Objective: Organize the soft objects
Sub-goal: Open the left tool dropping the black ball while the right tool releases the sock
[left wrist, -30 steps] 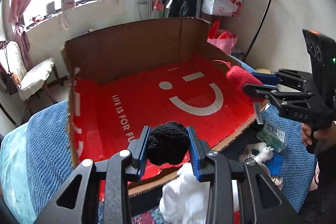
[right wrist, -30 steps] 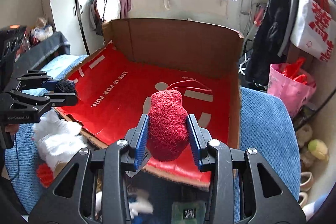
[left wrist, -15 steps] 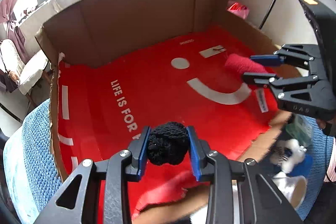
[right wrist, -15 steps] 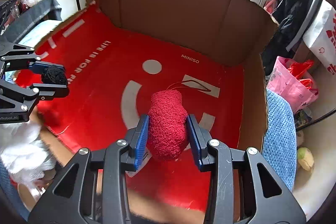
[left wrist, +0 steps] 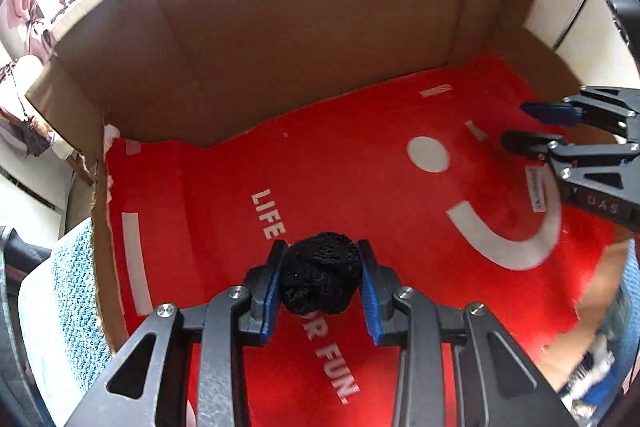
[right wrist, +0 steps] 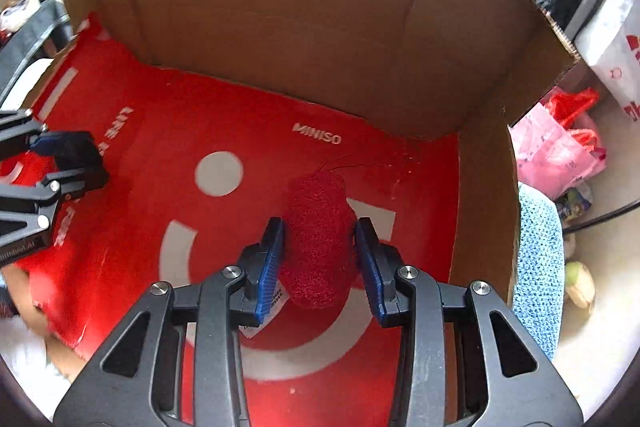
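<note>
Left wrist view: mounted behind the left tool (left wrist: 320, 277), looking forward and steeply down along its two fingers, close above the red liner (left wrist: 360, 179) of the open cardboard box (left wrist: 280, 27). Right tool (left wrist: 568, 131) seen entering from the right edge. Box's far wall filling the upper frame.

Right wrist view: mounted behind the right tool (right wrist: 319, 255), same steep downward aim, equally close over the box floor. Left tool (right wrist: 60, 163) seen at the left edge.

Shared ground: red liner with its white face print, brown far wall, and each tool in the other's frame. Fisheye bending at all margins.
</note>
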`<state>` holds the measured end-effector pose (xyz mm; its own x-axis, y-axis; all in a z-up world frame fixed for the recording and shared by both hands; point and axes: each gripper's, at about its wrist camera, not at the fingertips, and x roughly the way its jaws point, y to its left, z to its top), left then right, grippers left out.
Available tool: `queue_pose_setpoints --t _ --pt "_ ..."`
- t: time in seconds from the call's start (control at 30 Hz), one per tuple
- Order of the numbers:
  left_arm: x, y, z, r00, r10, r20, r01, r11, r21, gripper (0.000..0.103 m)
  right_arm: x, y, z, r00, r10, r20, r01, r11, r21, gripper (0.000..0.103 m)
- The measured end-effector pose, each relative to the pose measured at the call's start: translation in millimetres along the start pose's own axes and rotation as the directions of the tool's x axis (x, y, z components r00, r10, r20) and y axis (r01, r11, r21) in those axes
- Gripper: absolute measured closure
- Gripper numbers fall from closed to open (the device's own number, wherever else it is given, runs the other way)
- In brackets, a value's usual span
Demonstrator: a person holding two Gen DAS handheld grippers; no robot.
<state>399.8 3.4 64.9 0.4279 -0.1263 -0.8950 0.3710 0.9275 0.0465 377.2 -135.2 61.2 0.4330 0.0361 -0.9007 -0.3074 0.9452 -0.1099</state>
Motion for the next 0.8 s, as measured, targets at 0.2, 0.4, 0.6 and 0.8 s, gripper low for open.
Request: queue_pose_setpoints --t 0.2,0.4,0.6,0.8 --pt "20.3 1.1 7.2 0.999 0.032 -0.034 -0.033 0.999 -0.025 0.066 9.8 -4.6 4.5 1.000 -0.007 -0.027 0.007 1.000 0.018 0.066" --pt "19.5 1.7 7.3 0.999 0.035 -0.029 -0.036 0.999 -0.036 0.065 8.0 0.4 4.8 0.999 -0.021 -0.026 0.021 1.000 -0.005 0.065" --pt "12.1 -10.1 7.2 0.999 0.035 -0.019 -0.036 0.998 -0.043 0.055 5.0 9.6 8.3 0.999 -0.033 -0.040 0.032 0.999 -0.016 0.063" --pt "4.1 -12.7 7.4 0.999 0.040 0.006 -0.040 0.998 -0.052 0.043 7.1 19.8 17.1 0.998 -0.061 -0.030 0.060 0.998 -0.037 0.050"
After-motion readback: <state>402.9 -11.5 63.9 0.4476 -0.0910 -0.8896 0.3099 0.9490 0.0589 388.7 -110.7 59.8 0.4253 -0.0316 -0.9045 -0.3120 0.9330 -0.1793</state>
